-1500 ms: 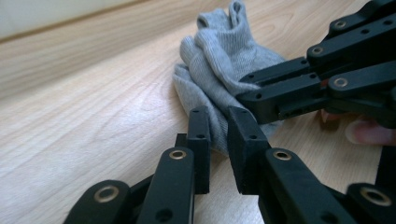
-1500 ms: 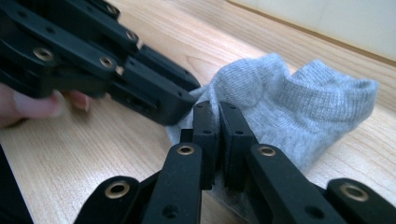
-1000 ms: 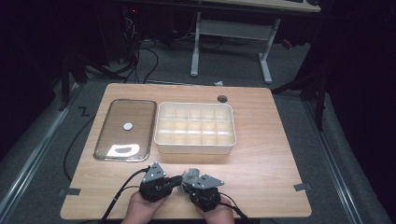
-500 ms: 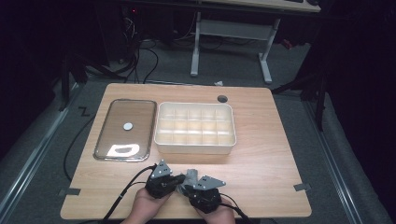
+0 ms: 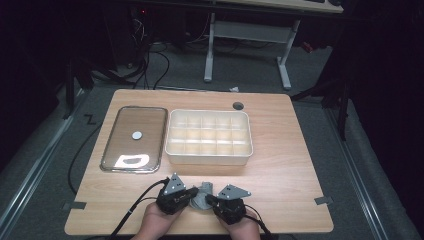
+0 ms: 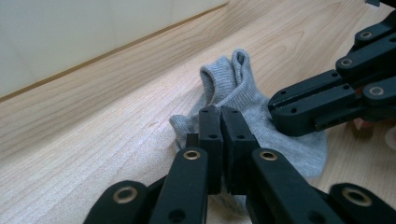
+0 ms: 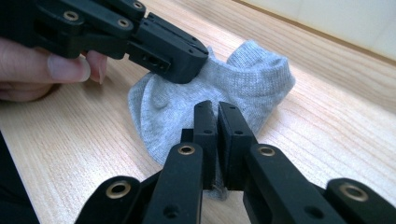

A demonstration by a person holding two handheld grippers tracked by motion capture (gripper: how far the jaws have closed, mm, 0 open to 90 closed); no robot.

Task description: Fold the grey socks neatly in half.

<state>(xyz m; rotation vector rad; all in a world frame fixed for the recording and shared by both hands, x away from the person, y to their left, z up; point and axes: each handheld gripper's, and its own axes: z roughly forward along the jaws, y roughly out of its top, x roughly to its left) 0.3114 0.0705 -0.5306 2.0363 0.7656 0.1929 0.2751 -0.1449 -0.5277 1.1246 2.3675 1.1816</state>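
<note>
A small grey sock (image 5: 202,194) lies crumpled on the wooden table near its front edge, between my two grippers. My left gripper (image 6: 220,112) is shut, its tips down in the sock (image 6: 243,88), with a fold of cloth caught low between the jaws. The right gripper (image 7: 217,106) has just been closing and now stands shut on the sock (image 7: 252,79) too, pinching its near edge. Each gripper view also has the other gripper's closed tip pressed on the cloth: the right gripper (image 6: 287,114) and the left gripper (image 7: 184,56). From above, the left gripper (image 5: 192,196) and right gripper (image 5: 210,200) nearly meet.
A white divided box (image 5: 207,159) stands mid-table just beyond the sock. Left of it lies a glossy rectangular tray (image 5: 107,161) with a small white disc (image 5: 136,134). A cable hole (image 5: 238,105) sits at the far edge. A hand (image 7: 46,70) holds the left gripper.
The two grippers have drawn slightly closer together over the sock. The box and tray have not moved.
</note>
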